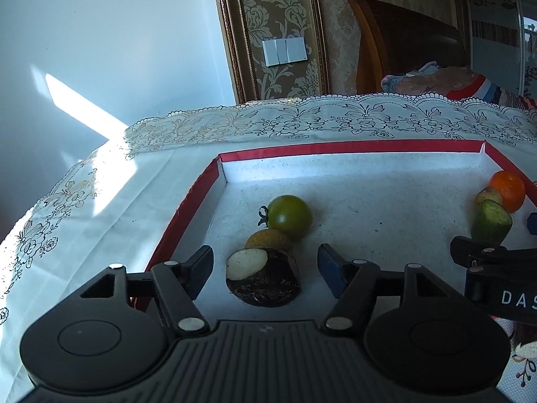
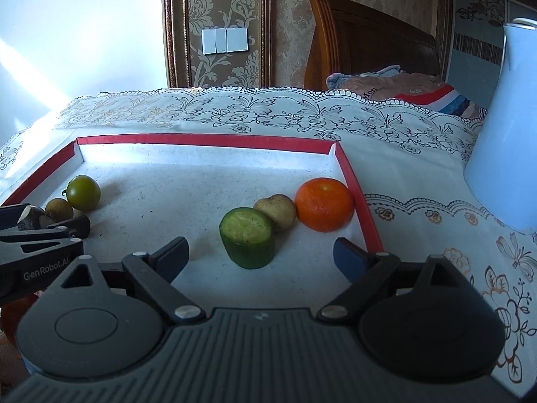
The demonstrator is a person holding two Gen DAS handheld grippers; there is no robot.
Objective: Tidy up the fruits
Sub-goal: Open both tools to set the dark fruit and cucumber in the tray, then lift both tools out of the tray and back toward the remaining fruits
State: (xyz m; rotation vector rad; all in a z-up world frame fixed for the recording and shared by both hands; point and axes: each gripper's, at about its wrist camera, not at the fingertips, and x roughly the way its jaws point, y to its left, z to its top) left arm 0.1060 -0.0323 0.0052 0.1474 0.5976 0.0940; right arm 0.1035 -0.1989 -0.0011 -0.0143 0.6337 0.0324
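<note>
A red-rimmed white tray (image 1: pixel 188 208) (image 2: pixel 359 198) holds the produce. On its left side lie a green tomato (image 1: pixel 289 216) (image 2: pixel 83 192), a small brown fruit (image 1: pixel 268 239) (image 2: pixel 59 209) and a dark cut root piece (image 1: pixel 263 277) (image 2: pixel 30 218). My left gripper (image 1: pixel 265 270) is open, with the root piece between its fingers, not touching. On the right side stand a cucumber chunk (image 2: pixel 247 236) (image 1: pixel 491 221), a small potato (image 2: pixel 276 211) (image 1: pixel 489 196) and an orange (image 2: pixel 324 204) (image 1: pixel 507 189). My right gripper (image 2: pixel 260 257) is open around the cucumber chunk.
The tray sits on a table with a white lace-patterned cloth (image 1: pixel 67 221) (image 2: pixel 419 168). A tall pale blue jug (image 2: pixel 503 141) stands to the right of the tray. A bed with a wooden headboard (image 2: pixel 369 40) lies beyond the table's far edge.
</note>
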